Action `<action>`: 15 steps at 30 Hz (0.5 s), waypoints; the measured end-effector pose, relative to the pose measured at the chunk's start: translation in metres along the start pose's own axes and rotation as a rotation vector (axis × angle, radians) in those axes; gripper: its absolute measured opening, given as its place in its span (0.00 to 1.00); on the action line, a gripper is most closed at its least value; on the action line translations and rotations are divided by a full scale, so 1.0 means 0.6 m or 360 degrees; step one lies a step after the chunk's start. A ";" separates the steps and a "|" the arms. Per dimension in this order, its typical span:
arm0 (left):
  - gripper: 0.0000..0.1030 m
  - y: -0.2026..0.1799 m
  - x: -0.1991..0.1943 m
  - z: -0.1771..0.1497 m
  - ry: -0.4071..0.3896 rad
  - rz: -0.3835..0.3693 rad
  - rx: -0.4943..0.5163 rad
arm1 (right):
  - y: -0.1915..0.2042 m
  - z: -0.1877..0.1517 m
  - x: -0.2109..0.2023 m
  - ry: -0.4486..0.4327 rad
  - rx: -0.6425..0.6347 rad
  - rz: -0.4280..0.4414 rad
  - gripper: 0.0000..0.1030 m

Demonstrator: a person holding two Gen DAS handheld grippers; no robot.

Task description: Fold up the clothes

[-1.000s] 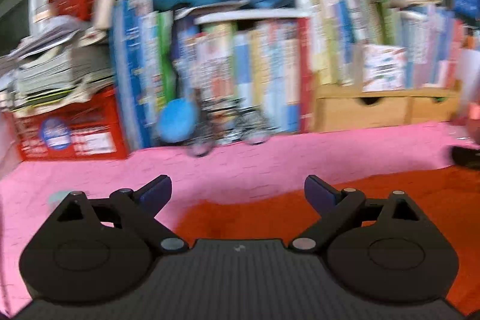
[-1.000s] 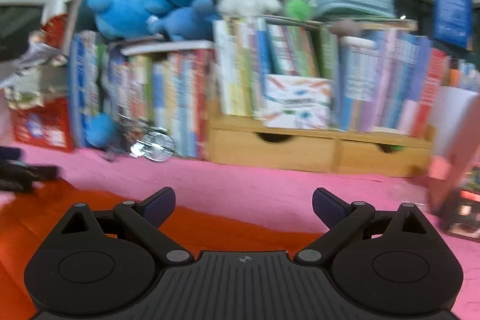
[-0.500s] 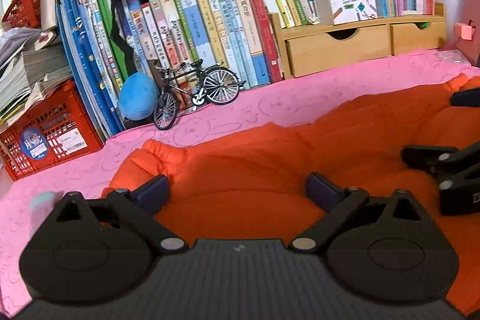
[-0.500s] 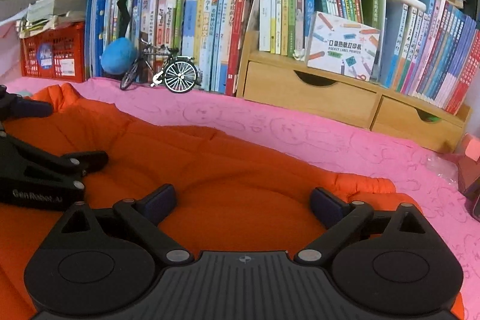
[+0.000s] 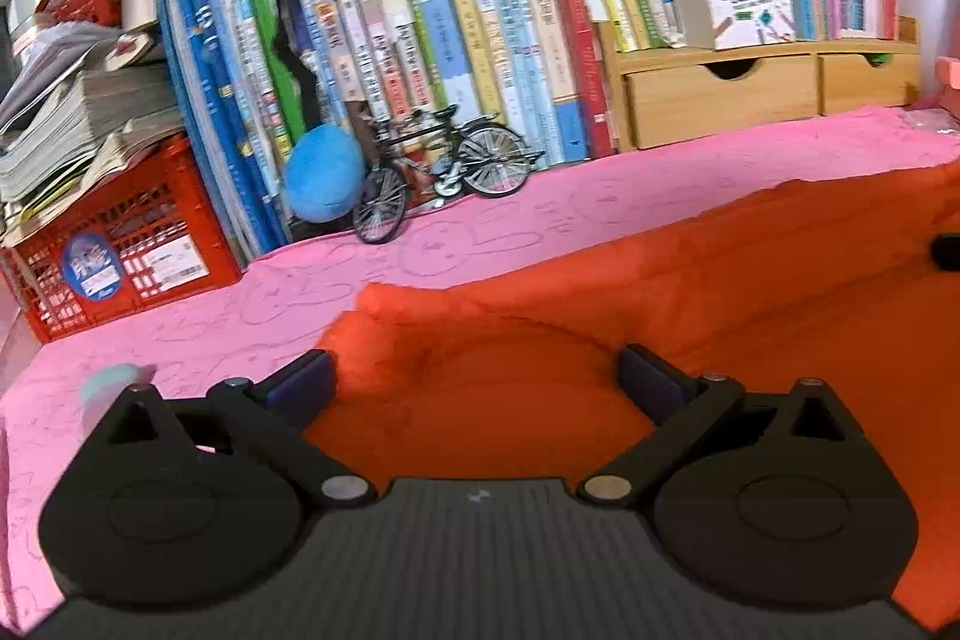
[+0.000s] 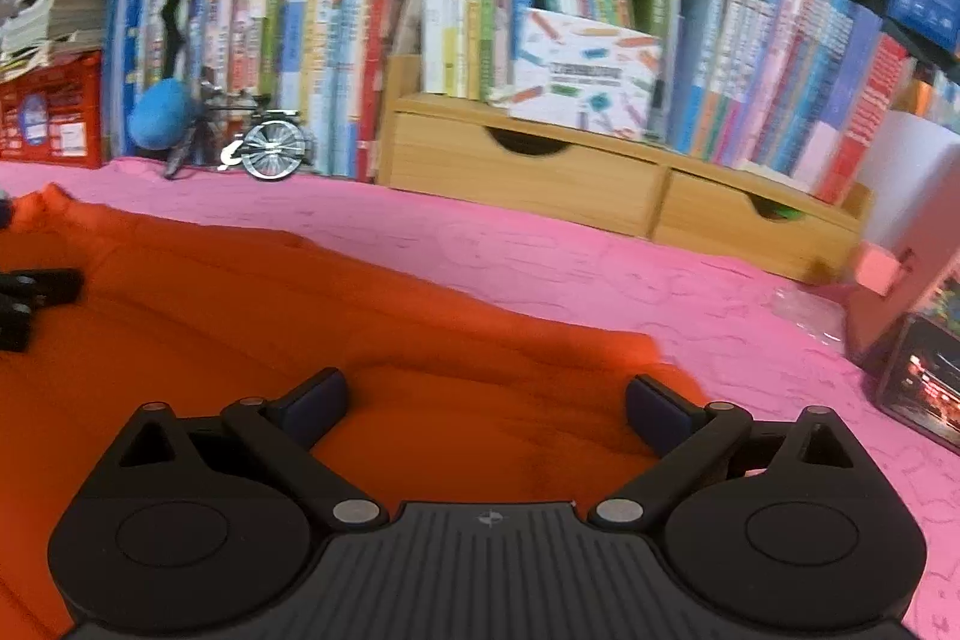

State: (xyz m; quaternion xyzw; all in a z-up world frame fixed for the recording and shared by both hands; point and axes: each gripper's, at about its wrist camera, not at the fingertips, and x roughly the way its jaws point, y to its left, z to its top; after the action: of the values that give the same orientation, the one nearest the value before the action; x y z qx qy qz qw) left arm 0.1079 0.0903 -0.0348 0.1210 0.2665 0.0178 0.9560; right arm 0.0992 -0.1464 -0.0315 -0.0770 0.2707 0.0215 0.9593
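1. Orange garment [image 5: 690, 316] spread across pink cover [image 5: 600, 196], rumpled, no tidy fold visible; folding seemingly barely begun.
2. Left gripper [image 5: 474, 379] opening wide over garment's left corner, pinching nothing.
3. Right gripper [image 6: 486, 403] spread over right corner, empty.
4. Left to do: grasping both corners, folding, squaring up.

The orange garment [image 5: 690, 316] runs off frame; book spines [image 6: 336, 58] blur unreadably.
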 end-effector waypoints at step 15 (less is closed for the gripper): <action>1.00 0.119 0.033 -0.023 0.0181 0.0245 -0.0198 | -0.064 -0.013 0.007 0.0079 0.0121 -0.0223 0.98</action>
State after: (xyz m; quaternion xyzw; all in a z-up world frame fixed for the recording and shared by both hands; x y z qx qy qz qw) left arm 0.1197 0.1643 -0.0393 0.0803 0.3087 0.1147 0.9408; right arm 0.1017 -0.1854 -0.0350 -0.0599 0.2889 -0.0578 0.9537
